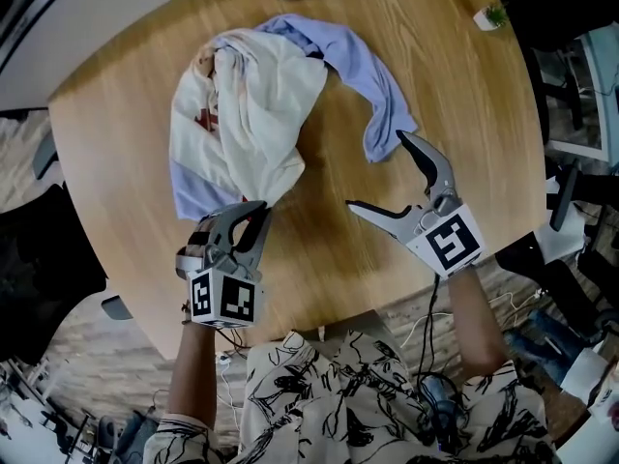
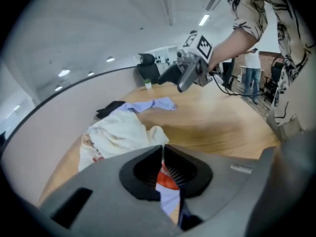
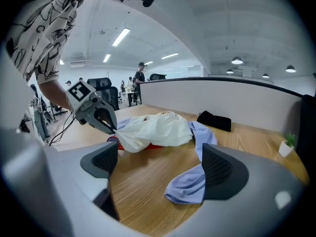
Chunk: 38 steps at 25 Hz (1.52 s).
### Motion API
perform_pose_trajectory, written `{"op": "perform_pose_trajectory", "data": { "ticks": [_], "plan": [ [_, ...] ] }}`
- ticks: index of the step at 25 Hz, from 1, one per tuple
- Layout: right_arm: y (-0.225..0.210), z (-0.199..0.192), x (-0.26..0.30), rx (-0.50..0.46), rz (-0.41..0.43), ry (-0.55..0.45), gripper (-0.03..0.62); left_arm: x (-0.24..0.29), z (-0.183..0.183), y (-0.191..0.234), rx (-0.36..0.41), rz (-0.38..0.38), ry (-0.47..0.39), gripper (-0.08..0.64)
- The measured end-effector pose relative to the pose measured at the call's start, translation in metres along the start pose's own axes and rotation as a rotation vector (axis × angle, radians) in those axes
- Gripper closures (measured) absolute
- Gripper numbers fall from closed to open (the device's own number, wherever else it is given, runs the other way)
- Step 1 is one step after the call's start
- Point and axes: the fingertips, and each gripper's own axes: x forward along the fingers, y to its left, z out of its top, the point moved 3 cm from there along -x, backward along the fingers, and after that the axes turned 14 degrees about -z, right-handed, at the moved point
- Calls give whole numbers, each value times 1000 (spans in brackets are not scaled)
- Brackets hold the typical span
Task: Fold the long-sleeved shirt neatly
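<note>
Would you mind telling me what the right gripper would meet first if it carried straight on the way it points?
Most likely the blue sleeve lying on the table, just ahead of the open right gripper.

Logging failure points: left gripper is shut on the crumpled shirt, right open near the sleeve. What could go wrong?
1. The left gripper pinches bunched shirt, possibly several layers; pulling may drag the heap instead of spreading it.
2. The open right gripper is only near the sleeve end; a shallow grip may slip.

White short-sleeved top [image 1: 387, 399], black scribble print
</note>
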Motion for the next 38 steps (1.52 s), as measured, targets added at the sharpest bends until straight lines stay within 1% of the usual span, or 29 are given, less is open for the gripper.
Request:
{"op": "perform_pose_trajectory", "data": {
  "ticks": [2, 4, 6, 8, 9, 10, 11, 12, 13, 14, 17, 21, 24, 26, 28, 30, 32, 35, 36, 38],
  "plan": [
    [0, -1, 7, -31, 13, 13, 64, -28, 6, 8, -48, 83, -63, 535],
    [2, -1, 15, -61, 26, 27, 64, -59, 10, 16, -68, 138, -114, 535],
    [7, -1, 24, -76, 41, 37, 64, -89, 7, 24, -72, 174, -134, 535],
    [12, 0, 35, -95, 61, 40, 64, -114, -2, 29, -88, 209, -129, 535],
    [16, 0, 41, -105, 73, 41, 64, -126, -8, 31, -125, 233, -130, 535],
    [19, 0, 47, -119, 85, 41, 64, -137, -15, 32, -204, 270, -145, 537],
    [22, 0, 53, -135, 96, 43, 64, -147, -22, 33, -307, 316, -172, 537],
    [25, 1, 58, -152, 105, 44, 64, -157, -28, 34, -384, 357, -195, 537],
    [28, 2, 64, -169, 113, 46, 64, -167, -32, 36, -417, 387, -206, 536],
    [31, 3, 69, -185, 120, 46, 64, -175, -33, 38, -425, 408, -214, 537],
    [37, 3, 87, -246, 136, 50, 66, -200, -33, 44, -414, 465, -247, 537],
    [42, 2, 109, -331, 140, 49, 67, -228, -22, 50, -412, 503, -349, 537],
    [62, 13, 127, -422, 111, 44, 86, -263, -26, 56, -393, 537, -355, 537],
    [77, 24, 136, -462, 82, 41, 97, -300, -33, 60, -409, 563, -389, 537],
    [79, 30, 143, -462, 60, 37, 113, -326, -39, 68, -424, 591, -413, 538],
    [69, 28, 147, -451, 51, 35, 117, -336, -43, 77, -422, 636, -402, 538],
    [59, 23, 148, -435, 59, 21, 133, -338, -50, 85, -442, 693, -398, 538],
    [47, 17, 147, -395, 85, -4, 162, -332, -63, 92, -506, 786, -409, 538],
    [43, 15, 148, -391, 90, -6, 173, -328, -66, 94, -518, 808, -403, 538],
    [38, 9, 151, -416, 89, -4, 193, -322, -67, 100, -528, 833, -390, 538]
  ]
}}
